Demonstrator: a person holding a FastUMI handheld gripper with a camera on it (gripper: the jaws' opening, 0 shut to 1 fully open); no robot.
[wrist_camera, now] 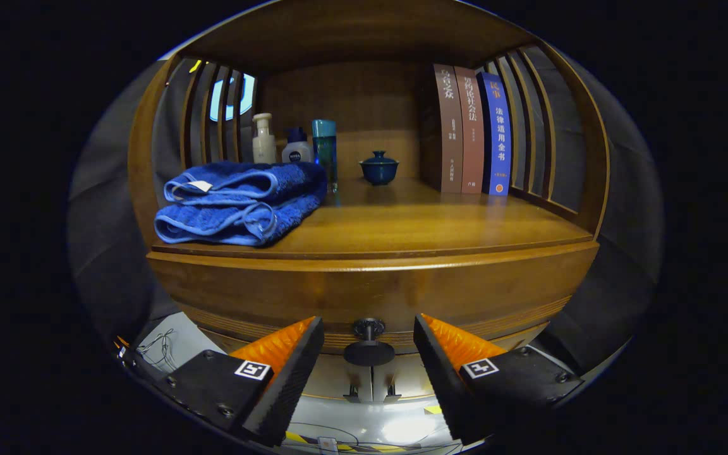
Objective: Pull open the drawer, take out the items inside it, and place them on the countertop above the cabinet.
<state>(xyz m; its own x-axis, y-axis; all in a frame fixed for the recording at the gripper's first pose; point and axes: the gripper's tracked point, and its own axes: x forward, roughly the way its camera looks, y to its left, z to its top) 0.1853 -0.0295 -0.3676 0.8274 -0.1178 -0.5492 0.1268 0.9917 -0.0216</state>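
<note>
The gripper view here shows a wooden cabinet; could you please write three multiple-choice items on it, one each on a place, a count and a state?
1. Where does the folded blue towel lie?
A. On the countertop, in front of the bottles
B. Leaning against the books
C. Between the fingers

2. How many books stand upright on the countertop?
A. One
B. Three
C. Five

3. How does the gripper stand to the drawer knob?
A. Shut on the knob
B. Open, fingers either side of the knob, not touching
C. Open, far to one side of the knob

Answers: 1 A, the towel rests at the front, with the bottles behind it. 2 B, three spines stand side by side. 3 B, a gap shows between each finger and the knob.
</note>
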